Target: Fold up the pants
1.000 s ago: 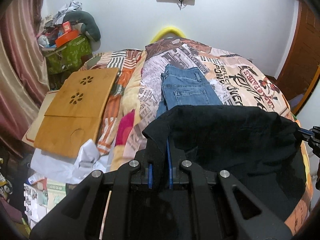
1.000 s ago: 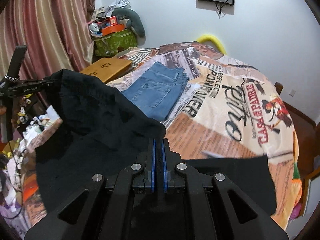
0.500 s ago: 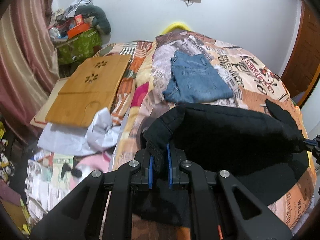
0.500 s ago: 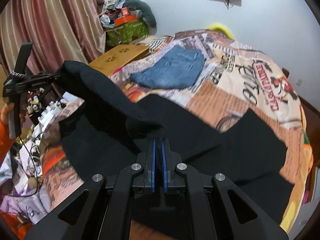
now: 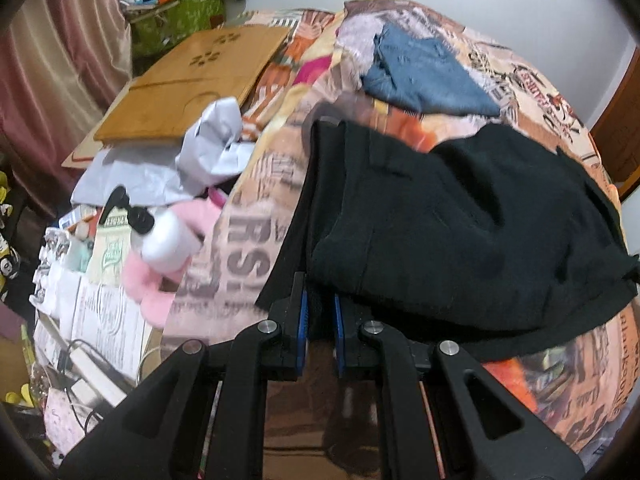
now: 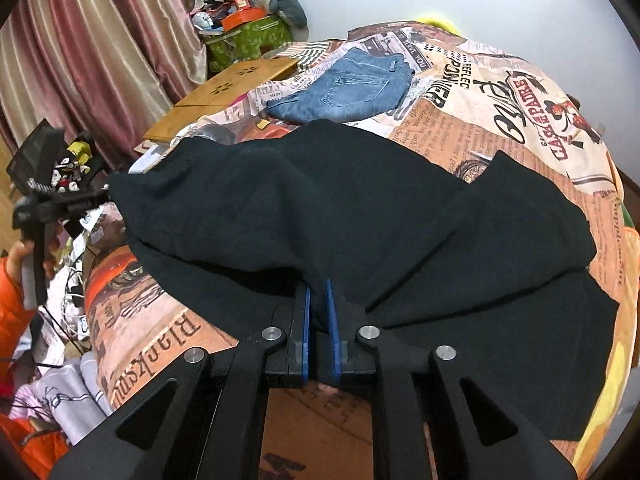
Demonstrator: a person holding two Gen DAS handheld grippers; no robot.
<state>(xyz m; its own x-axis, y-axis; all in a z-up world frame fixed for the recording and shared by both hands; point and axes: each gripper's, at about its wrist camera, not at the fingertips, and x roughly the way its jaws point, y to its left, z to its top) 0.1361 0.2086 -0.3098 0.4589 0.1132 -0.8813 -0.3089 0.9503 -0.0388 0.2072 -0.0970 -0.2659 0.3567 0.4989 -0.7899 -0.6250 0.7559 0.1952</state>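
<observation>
Black pants (image 5: 460, 232) lie across the near part of the bed, their upper layer folded over the lower one. My left gripper (image 5: 320, 308) is shut on the near left corner of the black cloth, low over the bed's edge. In the right wrist view the same pants (image 6: 320, 208) spread wide. My right gripper (image 6: 318, 300) pinches their near edge in a bunch; its jaws are opening, with cloth still between the blue pads. The left gripper (image 6: 100, 196) shows at the far left, held by a hand with an orange sleeve.
Folded blue jeans (image 6: 344, 88) rest farther back on the printed bedspread (image 6: 500, 112). A wooden lap desk (image 5: 192, 80) leans at the bed's left. A white bottle (image 5: 164, 236), papers and cables litter the floor. Curtains (image 6: 80, 60) hang on the left.
Both grippers came down and toward the near edge with the black pants. The raised fold, which hung between them, now lies flat on the lower layer.
</observation>
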